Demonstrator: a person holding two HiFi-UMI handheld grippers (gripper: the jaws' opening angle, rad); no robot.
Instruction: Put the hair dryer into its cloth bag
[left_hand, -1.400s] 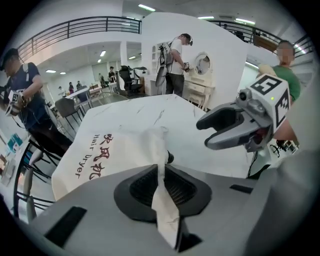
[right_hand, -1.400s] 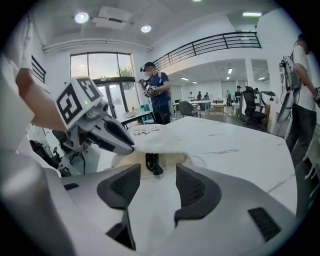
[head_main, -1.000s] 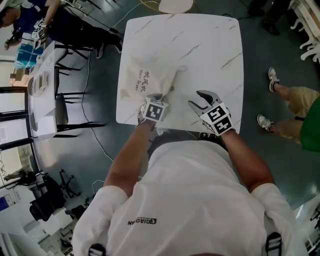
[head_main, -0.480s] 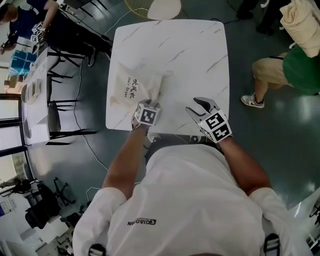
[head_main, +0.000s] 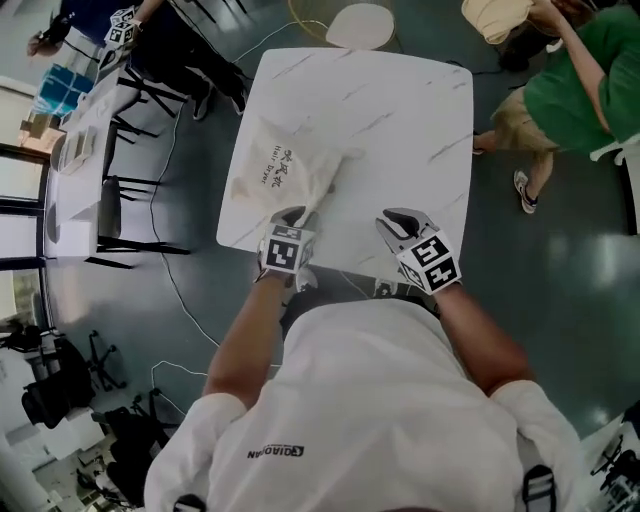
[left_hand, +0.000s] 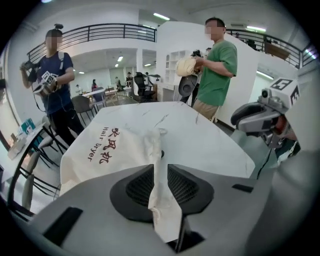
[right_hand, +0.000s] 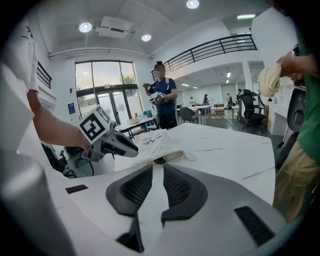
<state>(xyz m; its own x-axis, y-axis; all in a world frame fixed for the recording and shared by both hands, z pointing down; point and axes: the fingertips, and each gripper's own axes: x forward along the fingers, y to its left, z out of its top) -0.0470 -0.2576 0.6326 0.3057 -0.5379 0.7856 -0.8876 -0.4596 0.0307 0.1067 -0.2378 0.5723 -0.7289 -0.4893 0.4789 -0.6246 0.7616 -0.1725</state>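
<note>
Left gripper view shows my left gripper, its jaws just drawn in and pinching a strip of the cream cloth bag with red lettering. The bag lies bulging on the white marble-patterned table. My right gripper has just been narrowing too, its jaws a slit apart with nothing between them, pointing at the bag's mouth, where something dark shows.

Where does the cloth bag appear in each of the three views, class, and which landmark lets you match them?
Head view: cloth bag on the left side of the white marble table, upper centre-left.
Left gripper view: cloth bag left of centre, one strip running down to the bottom middle.
Right gripper view: cloth bag at the centre, lying flat.
Shared landmark: that table, under the bag in all three.
</note>
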